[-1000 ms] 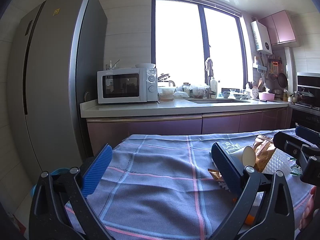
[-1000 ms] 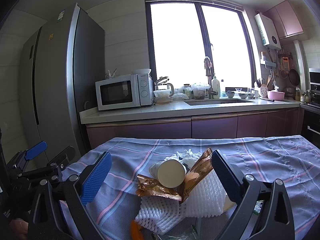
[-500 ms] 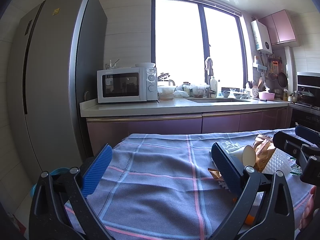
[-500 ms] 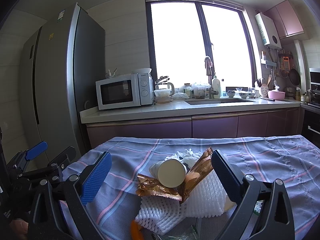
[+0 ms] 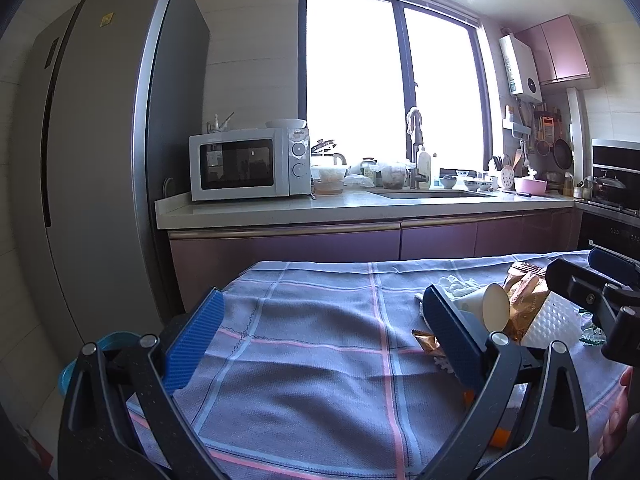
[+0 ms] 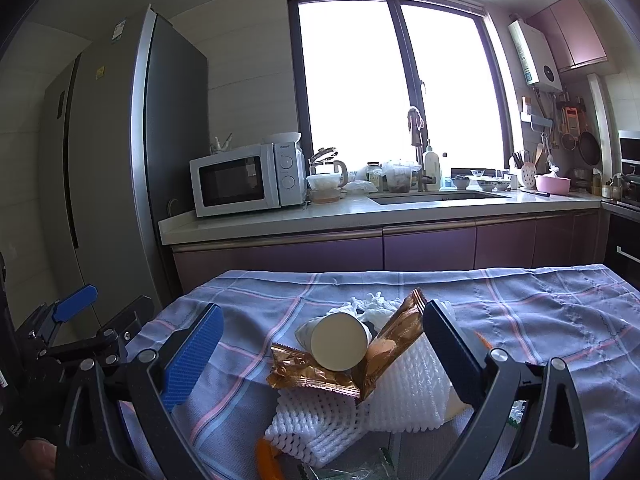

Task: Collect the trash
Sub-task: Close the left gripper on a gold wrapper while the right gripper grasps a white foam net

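My right gripper (image 6: pixel 320 344) is spread wide and holds nothing. The trash pile lies on the checked tablecloth (image 6: pixel 540 320) just in front of it, between the lines of its two fingers. In the middle is a white paper cup (image 6: pixel 338 342) lying on its side, with its round end turned toward my camera. It rests on a golden snack wrapper (image 6: pixel 308 372), and a second part of this wrapper stands up beside the cup, on its right. Under them is a white foam net (image 6: pixel 400 392), which reaches up to my right finger; I cannot tell if they touch. Behind the cup there is some crumpled white tissue (image 6: pixel 376 304). Near the bottom edge I see a small orange piece (image 6: pixel 266 460), partly blurred.

My left gripper (image 5: pixel 320 332) is also spread wide and empty. It hangs above a bare part of the cloth (image 5: pixel 300 340). From this side the cup (image 5: pixel 494 306) and the wrapper (image 5: pixel 524 296) lie to the right, just beyond my right finger, so the pile is outside the left tongs. The right gripper (image 5: pixel 592 292) shows at the right edge, near the pile.
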`<control>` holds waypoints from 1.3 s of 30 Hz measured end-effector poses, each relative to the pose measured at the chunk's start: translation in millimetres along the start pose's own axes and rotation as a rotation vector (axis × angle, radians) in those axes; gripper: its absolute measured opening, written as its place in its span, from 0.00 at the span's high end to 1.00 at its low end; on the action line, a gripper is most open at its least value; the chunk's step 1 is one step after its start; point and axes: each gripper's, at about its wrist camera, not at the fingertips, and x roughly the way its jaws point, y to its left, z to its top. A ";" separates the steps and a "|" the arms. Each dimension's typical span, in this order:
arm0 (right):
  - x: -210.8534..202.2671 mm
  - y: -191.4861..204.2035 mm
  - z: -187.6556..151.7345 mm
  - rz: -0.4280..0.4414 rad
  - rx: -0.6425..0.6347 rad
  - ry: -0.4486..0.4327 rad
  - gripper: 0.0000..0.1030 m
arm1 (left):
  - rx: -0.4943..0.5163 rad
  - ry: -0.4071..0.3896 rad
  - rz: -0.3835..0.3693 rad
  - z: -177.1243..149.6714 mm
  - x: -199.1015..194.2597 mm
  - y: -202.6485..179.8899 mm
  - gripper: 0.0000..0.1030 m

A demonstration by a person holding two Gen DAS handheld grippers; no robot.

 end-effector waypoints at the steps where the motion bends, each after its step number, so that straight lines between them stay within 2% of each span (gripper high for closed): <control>1: 0.4 -1.7 -0.4 -0.003 0.003 0.002 0.07 | 0.000 0.005 -0.003 -0.2 1.0 -0.8 0.05; 6: 4.3 -15.7 -2.4 -0.030 0.024 0.020 0.07 | 0.005 0.047 -0.034 -1.2 9.5 -5.8 0.05; 13: 14.0 -50.3 -6.5 -0.094 0.082 0.081 0.06 | 0.038 0.117 -0.125 -2.4 33.4 -26.8 0.05; 17: 20.9 -66.2 -8.1 -0.103 0.108 0.109 0.08 | 0.073 0.163 -0.199 -2.4 51.2 -45.7 0.05; 24: 30.3 -67.7 -8.9 -0.063 0.095 0.145 0.25 | 0.127 0.234 -0.278 -2.7 81.4 -76.6 0.08; 27: 31.1 -65.6 -10.0 -0.041 0.092 0.154 0.25 | 0.114 0.275 -0.326 -7.6 86.9 -78.3 0.08; 32: 37.1 -73.1 -21.1 -0.035 0.120 0.200 0.26 | 0.097 0.391 -0.397 -25.9 98.2 -77.2 0.11; 35: 41.2 -80.7 -29.8 -0.025 0.160 0.240 0.32 | 0.066 0.444 -0.451 -33.8 106.4 -78.1 0.15; 39: 42.3 -84.4 -35.2 -0.014 0.173 0.259 0.44 | -0.001 0.515 -0.526 -38.5 121.0 -79.2 0.26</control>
